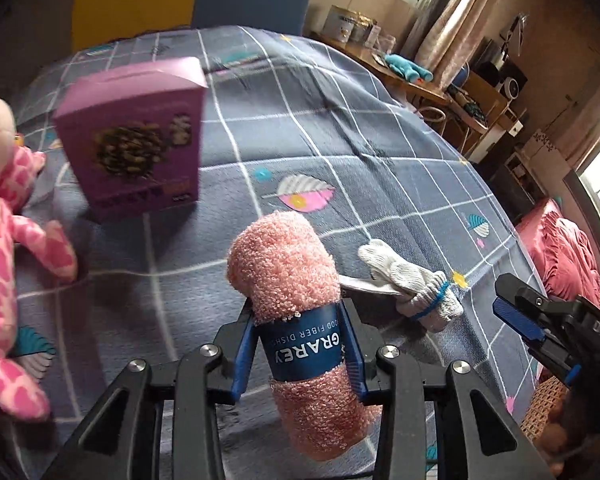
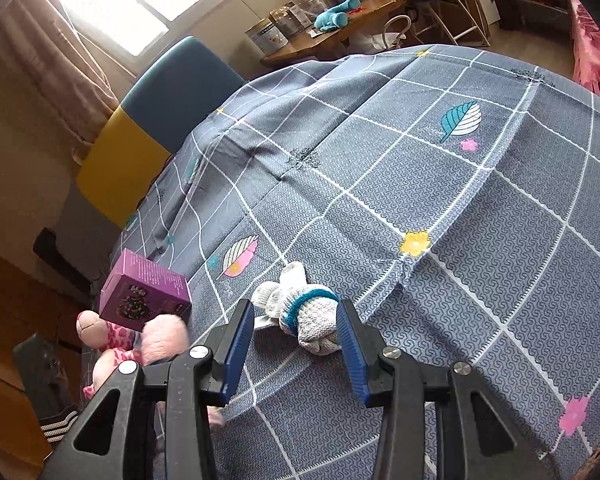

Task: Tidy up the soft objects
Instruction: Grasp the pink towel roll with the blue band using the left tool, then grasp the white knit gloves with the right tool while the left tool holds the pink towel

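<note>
**Left claw clamped on the pink cloth roll, right claw open around the glove**

Nearest the left wrist lens, the left claw is closed on a rolled pink dishcloth, its blue pads pressing the dark blue paper band around the roll, which stands up between the fingers above the grey checked bedsheet. Only this view shows that grip; the right wrist view catches just a blurred pink end of the roll, left of the glove.

The right wrist view alone shows the right claw standing open, with the white knit glove lying on the sheet between its fingertips; whether the pads touch it I cannot tell.

Taking the glove as landmark: the roll is just left of it, the purple box farther left and beyond, and the pink plush toy farthest left.
</note>
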